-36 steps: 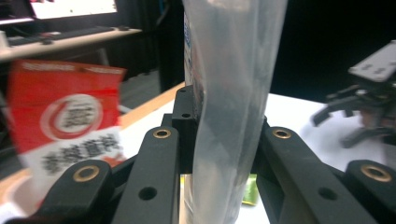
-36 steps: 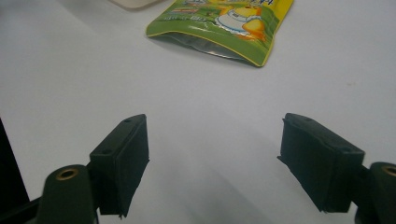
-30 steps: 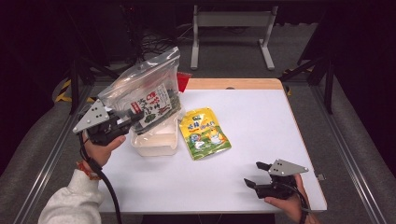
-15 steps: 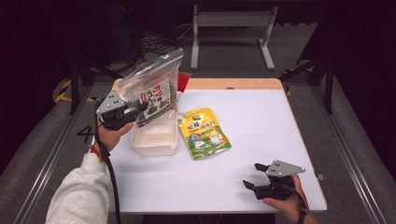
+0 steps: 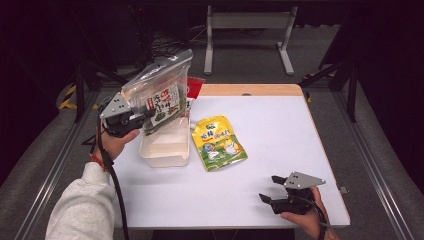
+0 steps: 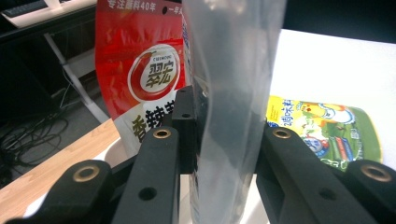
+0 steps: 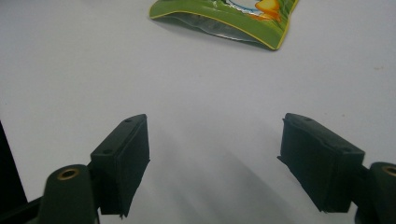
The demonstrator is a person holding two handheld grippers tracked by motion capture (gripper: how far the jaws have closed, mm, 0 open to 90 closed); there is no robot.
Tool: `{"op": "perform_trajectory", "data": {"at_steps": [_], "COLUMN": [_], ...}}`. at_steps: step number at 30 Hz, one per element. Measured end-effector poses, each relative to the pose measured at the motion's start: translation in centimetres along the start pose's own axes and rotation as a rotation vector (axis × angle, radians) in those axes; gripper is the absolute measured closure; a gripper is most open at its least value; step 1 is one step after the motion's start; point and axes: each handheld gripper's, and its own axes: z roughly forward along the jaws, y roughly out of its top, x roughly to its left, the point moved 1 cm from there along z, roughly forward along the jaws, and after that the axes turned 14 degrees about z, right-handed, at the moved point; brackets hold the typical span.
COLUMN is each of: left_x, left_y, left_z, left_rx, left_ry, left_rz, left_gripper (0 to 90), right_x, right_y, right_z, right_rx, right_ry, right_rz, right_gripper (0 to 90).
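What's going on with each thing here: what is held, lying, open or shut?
Left gripper: shut on the clear bag.
Clear bag: held up over the tub, a printed packet inside it.
Plastic tub: standing open on the table.
Green pouch: lying flat, untouched.
Right gripper: open, holding nothing, low over the table.

A clear plastic bag (image 5: 160,90) holding a snack packet hangs tilted above the white tub (image 5: 165,147).

Lab, aluminium frame rails (image 5: 45,170), cables (image 5: 165,47)
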Motion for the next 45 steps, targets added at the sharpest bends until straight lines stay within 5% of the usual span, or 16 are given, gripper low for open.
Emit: {"op": "perform_trajectory", "data": {"at_steps": [10, 24, 26, 35, 45], "left_x": [-0.2, 0.4, 0.4, 0.0, 0.5], "left_y": [-0.1, -0.8, -0.7, -0.2, 0.1], "left_z": [1.4, 1.0, 0.9, 1.3, -0.3], "left_rx": [0.076, -0.001, 0.028, 0.055, 0.068], "left_ry": [-0.003, -0.091, -0.115, -0.102, -0.092], "left_rz": [0.019, -0.006, 0.020, 0.047, 0.052], "left_gripper": [75.7, 75.6, 75.6, 75.8, 75.6], "right_x": [0.3, 0.1, 0.1, 0.2, 0.1], "right_y": [-0.1, -0.1, -0.1, -0.2, -0.3], "right_z": [0.4, 0.4, 0.6, 0.8, 0.9], "right_rx": [0.020, 0.022, 0.030, 0.046, 0.051], "right_ry": [0.009, 0.014, 0.015, 0.026, 0.029], "right_rz": [-0.006, 0.004, 0.001, -0.002, 0.008], "right_gripper": [23.1, 22.5, 22.4, 22.0, 22.0]}}
